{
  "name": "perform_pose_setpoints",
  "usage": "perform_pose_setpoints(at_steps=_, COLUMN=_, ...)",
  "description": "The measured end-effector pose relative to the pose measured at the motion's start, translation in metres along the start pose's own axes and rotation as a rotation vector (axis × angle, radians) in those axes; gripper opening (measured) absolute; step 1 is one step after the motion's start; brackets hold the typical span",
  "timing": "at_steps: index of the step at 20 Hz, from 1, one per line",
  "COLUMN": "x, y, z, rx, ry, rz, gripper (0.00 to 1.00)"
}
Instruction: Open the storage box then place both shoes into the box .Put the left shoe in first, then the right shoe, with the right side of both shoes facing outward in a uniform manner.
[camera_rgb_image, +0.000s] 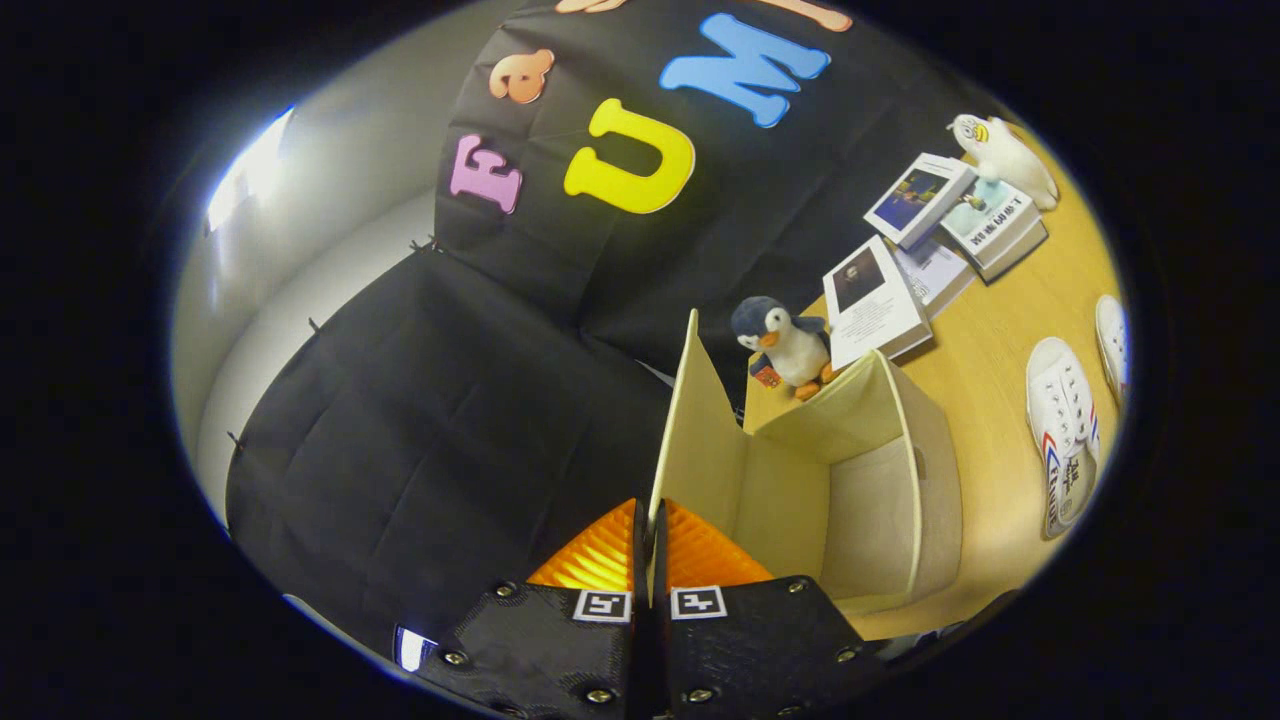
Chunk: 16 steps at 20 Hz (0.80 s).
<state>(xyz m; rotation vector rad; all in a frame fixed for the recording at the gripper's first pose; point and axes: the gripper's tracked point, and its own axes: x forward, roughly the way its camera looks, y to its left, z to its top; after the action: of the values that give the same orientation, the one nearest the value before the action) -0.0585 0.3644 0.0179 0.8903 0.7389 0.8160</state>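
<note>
My gripper (650, 540) is shut on the edge of the cream storage box's lid (695, 440), which stands swung up on edge between the fingers. The open box (880, 500) lies just beyond and beside the fingers, and its inside is bare. Past the box, on the wooden table (1000, 350), lie two white shoes: one (1062, 430) with red and blue stripes near the box, the other (1113, 345) farther off and partly cut off.
A plush penguin (785, 345) stands right behind the box. Several books (920, 260) and a white plush toy (1005, 155) lie farther back on the table. The black cloth wall rises behind the lid.
</note>
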Motion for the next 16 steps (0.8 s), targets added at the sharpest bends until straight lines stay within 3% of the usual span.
perform_pose_setpoints(at_steps=13, x=0.083, y=0.071, z=-0.058, rx=-0.246, ry=0.070, rz=0.005, gripper=0.00)
perform_pose_setpoints(at_steps=16, x=0.103, y=0.074, z=-0.077, rx=-0.252, ry=0.108, rz=0.006, gripper=0.02)
